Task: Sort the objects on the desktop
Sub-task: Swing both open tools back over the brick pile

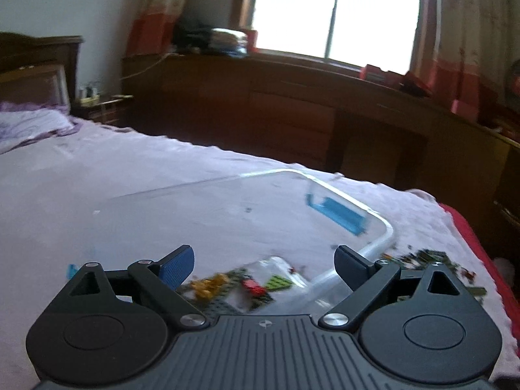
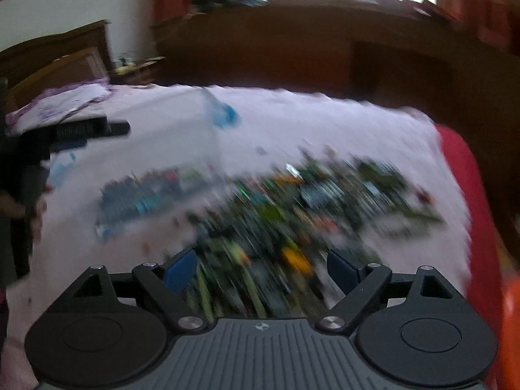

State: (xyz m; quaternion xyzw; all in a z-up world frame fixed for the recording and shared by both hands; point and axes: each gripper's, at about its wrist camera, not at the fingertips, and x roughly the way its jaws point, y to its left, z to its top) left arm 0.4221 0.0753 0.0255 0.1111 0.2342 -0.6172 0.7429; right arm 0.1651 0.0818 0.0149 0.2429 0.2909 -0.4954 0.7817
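A clear plastic box (image 1: pixel 386 227) with a blue latch (image 1: pixel 338 211) lies on the pale bedsheet. Several small toy bricks (image 1: pixel 247 284) sit in its near corner. My left gripper (image 1: pixel 263 256) hangs open over that corner, nothing between its fingers. More bricks (image 1: pixel 432 260) lie on the sheet right of the box. The right wrist view is blurred: a wide pile of mixed bricks (image 2: pixel 308 201) covers the sheet, and my right gripper (image 2: pixel 261 258) stands open above its near edge, holding nothing. The box's bricks (image 2: pixel 139 195) show at left, with the left gripper (image 2: pixel 84 130) beyond.
A red blanket (image 2: pixel 461 169) runs along the bed's right edge. A dark wooden cabinet (image 1: pixel 292 113) stands beyond the bed under a bright window. A pillow (image 1: pixel 29 123) and headboard (image 1: pixel 35 55) are at the far left.
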